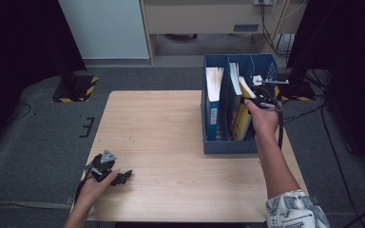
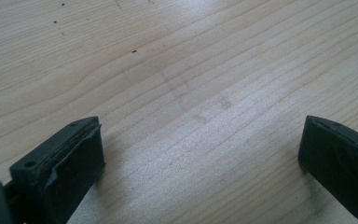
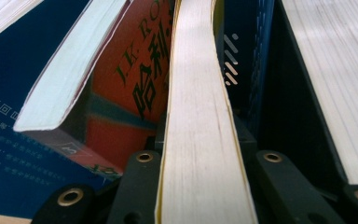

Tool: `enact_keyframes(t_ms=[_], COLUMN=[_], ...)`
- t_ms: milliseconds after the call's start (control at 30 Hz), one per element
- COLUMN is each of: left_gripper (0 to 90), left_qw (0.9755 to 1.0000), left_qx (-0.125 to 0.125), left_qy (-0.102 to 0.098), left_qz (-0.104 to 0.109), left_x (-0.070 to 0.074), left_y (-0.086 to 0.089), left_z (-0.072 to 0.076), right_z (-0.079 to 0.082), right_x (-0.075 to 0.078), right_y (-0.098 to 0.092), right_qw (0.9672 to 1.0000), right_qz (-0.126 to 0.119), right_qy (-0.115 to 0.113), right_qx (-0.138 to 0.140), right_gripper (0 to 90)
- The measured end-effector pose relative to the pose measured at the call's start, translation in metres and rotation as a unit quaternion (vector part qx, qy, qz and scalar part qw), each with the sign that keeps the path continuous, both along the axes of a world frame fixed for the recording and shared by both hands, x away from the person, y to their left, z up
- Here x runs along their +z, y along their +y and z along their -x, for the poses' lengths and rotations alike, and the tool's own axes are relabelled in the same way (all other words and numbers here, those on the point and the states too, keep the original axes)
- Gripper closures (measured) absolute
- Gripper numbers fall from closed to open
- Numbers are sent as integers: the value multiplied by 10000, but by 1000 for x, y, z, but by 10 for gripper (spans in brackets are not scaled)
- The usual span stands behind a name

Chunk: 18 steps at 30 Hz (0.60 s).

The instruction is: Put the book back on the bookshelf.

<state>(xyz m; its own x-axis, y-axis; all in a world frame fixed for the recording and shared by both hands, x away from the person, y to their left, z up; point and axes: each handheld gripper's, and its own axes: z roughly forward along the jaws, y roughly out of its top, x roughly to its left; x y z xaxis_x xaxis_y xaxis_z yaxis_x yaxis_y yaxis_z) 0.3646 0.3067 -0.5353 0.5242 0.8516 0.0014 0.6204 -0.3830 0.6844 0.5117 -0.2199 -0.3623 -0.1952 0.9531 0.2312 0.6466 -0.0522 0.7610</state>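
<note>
A blue file rack [image 1: 228, 145] stands on the right side of the wooden table [image 1: 161, 133] and holds several upright books. My right gripper [image 1: 258, 100] reaches into the rack's right compartment. It is shut on a thin yellow-covered book [image 1: 243, 121] there. In the right gripper view this book's cream page edge [image 3: 200, 93] runs up between the two jaws of the gripper [image 3: 205, 186], which press on both its sides. Beside the book leans a red book [image 3: 130, 84]. My left gripper [image 1: 122, 176] lies near the table's front left corner. Its jaws [image 2: 200, 140] stand wide open over bare wood.
A blue book [image 1: 213, 114] fills the rack's left compartment. More page edges [image 3: 335, 70] show at the right of the right gripper view. Grey carpet surrounds the table, with stand bases [image 1: 73, 88] and cables [image 1: 332, 142] on it.
</note>
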Motion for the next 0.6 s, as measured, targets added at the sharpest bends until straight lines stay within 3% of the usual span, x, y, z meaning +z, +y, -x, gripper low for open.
enact_keyframes(t_ms=[600], left_gripper=[0], left_qw=[10000], left_qx=[-3], left_qy=[-3], left_qz=[3], left_x=[0], left_y=[0], left_z=[0], right_z=[5], right_x=[8], right_y=[-4], right_qw=[9999], right_qz=[-67], right_qy=[83], right_qx=[106], right_gripper=[706])
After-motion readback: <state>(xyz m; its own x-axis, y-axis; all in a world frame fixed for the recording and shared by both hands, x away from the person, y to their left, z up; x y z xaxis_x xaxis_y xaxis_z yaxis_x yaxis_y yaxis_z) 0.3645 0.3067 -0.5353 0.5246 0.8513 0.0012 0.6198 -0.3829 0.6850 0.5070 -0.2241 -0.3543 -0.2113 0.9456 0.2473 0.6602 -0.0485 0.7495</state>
